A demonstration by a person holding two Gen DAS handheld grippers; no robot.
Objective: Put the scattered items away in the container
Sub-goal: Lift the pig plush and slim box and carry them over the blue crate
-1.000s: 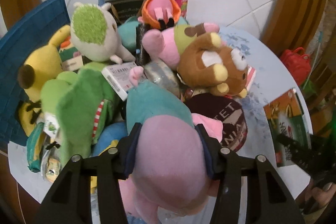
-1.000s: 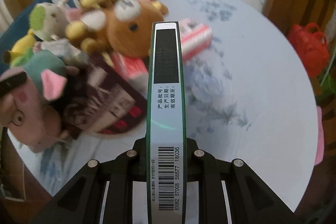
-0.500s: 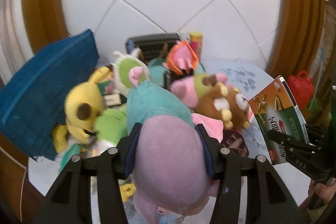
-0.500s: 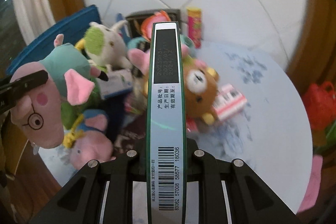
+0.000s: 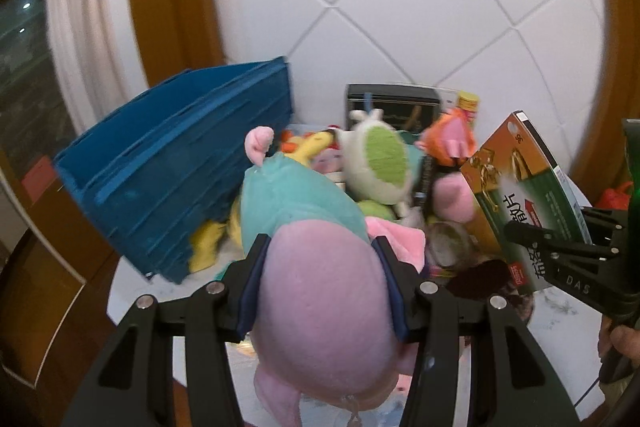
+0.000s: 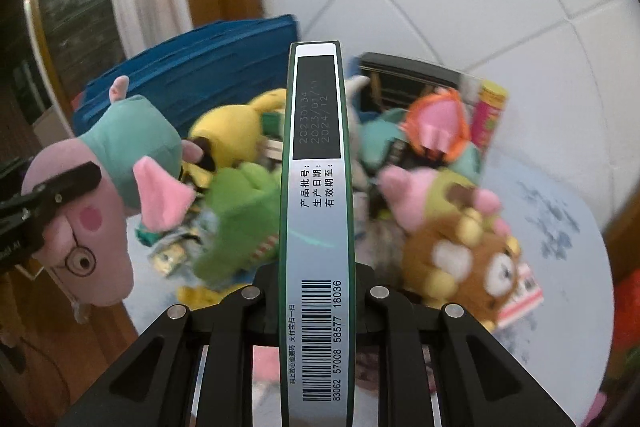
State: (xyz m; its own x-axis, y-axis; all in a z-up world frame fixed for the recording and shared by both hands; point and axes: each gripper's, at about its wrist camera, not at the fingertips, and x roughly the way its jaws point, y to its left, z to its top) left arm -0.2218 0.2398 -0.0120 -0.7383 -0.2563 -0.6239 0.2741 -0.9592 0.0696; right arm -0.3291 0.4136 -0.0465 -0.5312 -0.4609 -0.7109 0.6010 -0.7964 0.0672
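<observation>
My left gripper (image 5: 320,291) is shut on a pink pig plush (image 5: 320,307) with a teal shirt, held by its head above the table. The same pig plush (image 6: 100,203) hangs at the left of the right wrist view, with a left finger (image 6: 60,187) across its head. My right gripper (image 6: 316,287) is shut on a thin green medicine box (image 6: 316,195), held edge-on; the box (image 5: 520,195) also shows at the right of the left wrist view. The blue crate (image 5: 172,179) stands tilted at the back left of the table, beyond the pig.
A pile of plush toys fills the round white table (image 6: 560,267): a yellow one (image 6: 228,135), a green one (image 6: 240,223), a brown bear (image 6: 464,267), a white-and-green one (image 5: 376,163). A dark box (image 5: 392,103) and a tube (image 6: 488,115) stand by the padded wall. A red bag (image 5: 616,195) hangs right.
Both grippers have risen and pulled back from the pile with their loads. The views tilted up, so the crate and the wall now show more.
</observation>
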